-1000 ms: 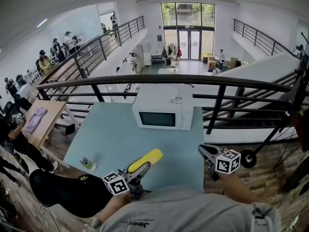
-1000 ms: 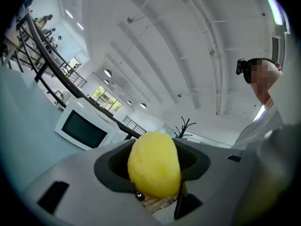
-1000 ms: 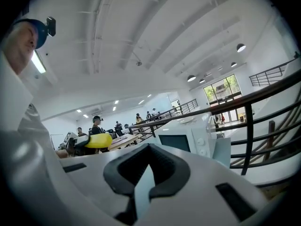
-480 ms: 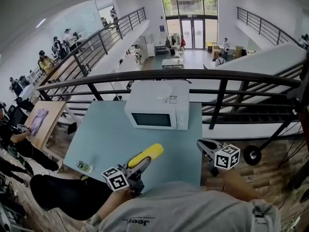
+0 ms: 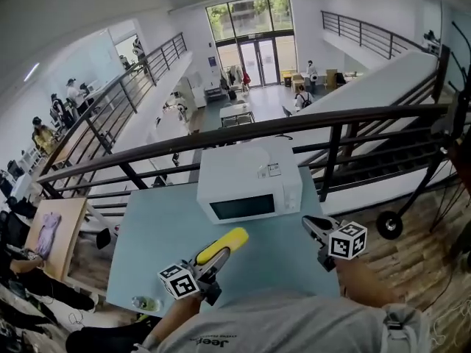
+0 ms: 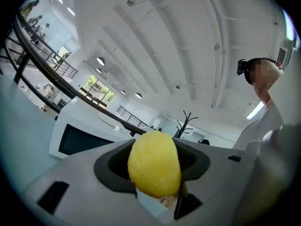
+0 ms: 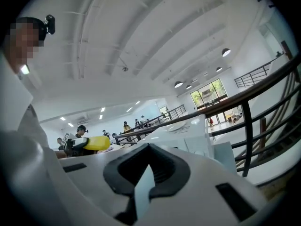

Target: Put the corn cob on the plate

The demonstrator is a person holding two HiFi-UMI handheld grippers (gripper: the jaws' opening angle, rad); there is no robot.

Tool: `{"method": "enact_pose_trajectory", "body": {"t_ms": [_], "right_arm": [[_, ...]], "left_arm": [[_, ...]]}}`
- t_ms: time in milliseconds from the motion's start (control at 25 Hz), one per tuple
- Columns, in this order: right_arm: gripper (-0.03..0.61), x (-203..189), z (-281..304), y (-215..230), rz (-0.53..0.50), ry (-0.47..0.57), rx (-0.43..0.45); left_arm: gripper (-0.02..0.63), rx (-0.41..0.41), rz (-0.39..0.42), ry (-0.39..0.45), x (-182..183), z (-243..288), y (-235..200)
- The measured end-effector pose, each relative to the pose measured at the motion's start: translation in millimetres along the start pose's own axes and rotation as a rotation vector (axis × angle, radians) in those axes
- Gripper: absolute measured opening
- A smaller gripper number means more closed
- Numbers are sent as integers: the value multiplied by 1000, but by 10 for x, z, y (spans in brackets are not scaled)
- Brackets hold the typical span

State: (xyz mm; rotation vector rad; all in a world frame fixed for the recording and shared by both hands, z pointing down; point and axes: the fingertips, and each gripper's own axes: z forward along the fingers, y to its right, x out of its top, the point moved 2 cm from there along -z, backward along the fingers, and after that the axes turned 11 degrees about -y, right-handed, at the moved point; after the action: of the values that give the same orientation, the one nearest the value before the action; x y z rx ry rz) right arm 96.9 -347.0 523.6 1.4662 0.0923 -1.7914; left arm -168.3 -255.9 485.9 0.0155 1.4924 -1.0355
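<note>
Corn cob (image 5: 224, 243) in left claw (image 5: 208, 263), "Jeep" print on grey shirt (image 5: 287, 322)

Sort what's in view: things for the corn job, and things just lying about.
Job: corn cob, clamped in the left gripper; seemingly a white plate on top of the microwave.
Lying about: small clear container at the table's near-left edge.
</note>
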Motion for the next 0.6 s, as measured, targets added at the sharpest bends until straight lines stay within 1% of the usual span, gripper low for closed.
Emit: {"method": "enact_pose_trajectory", "body": {"t_ms": [120, 240, 400, 600], "right_arm": [[17, -25, 232, -175, -10, -34, -21], [17, 49, 362, -191, -39, -72, -33], [17, 334, 469, -115, -110, -96, -31], [17, 736, 623, 51, -183, -93, -20]], "left_arm": [[232, -15, 25, -6, 217, -139, -266], [232, 3, 56, -6, 381, -103, -471], [232, 48, 76, -9, 550, 22, -626], [232, 79, 124, 0, 868, 280, -780]]}}
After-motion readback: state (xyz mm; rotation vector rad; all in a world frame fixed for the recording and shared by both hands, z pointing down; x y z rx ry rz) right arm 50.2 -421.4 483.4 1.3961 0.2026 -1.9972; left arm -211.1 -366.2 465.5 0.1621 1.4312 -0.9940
